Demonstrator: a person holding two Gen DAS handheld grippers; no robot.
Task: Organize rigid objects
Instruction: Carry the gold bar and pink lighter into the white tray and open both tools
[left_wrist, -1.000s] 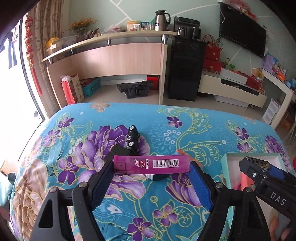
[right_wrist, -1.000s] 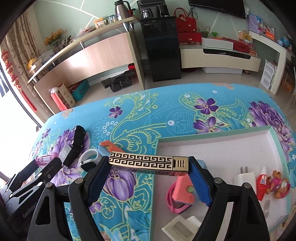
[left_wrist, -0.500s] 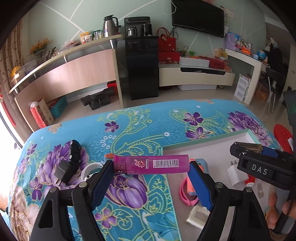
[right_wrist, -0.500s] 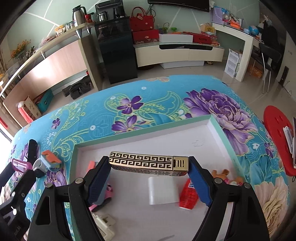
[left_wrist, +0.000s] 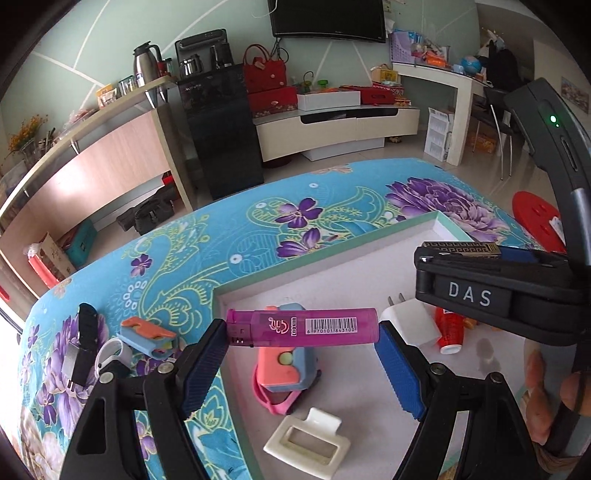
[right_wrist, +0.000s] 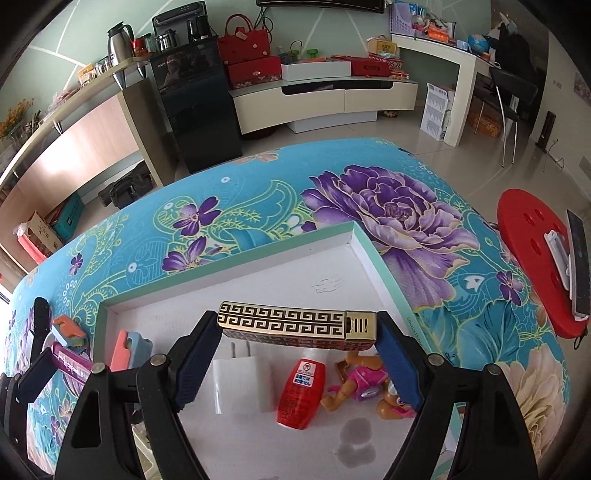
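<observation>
- Two lighters are gripped endwise: our left gripper (left_wrist: 302, 328) clamps the purple lighter (left_wrist: 303, 327), mid-frame.
- Our right gripper (right_wrist: 298, 326) clamps the gold patterned lighter (right_wrist: 297, 324), frame centre, above the white tray (right_wrist: 236, 280).

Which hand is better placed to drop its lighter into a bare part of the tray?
Right. Its gold lighter hangs over bare tray floor; the left's pink lighter sits above the blue-and-orange item.
</observation>
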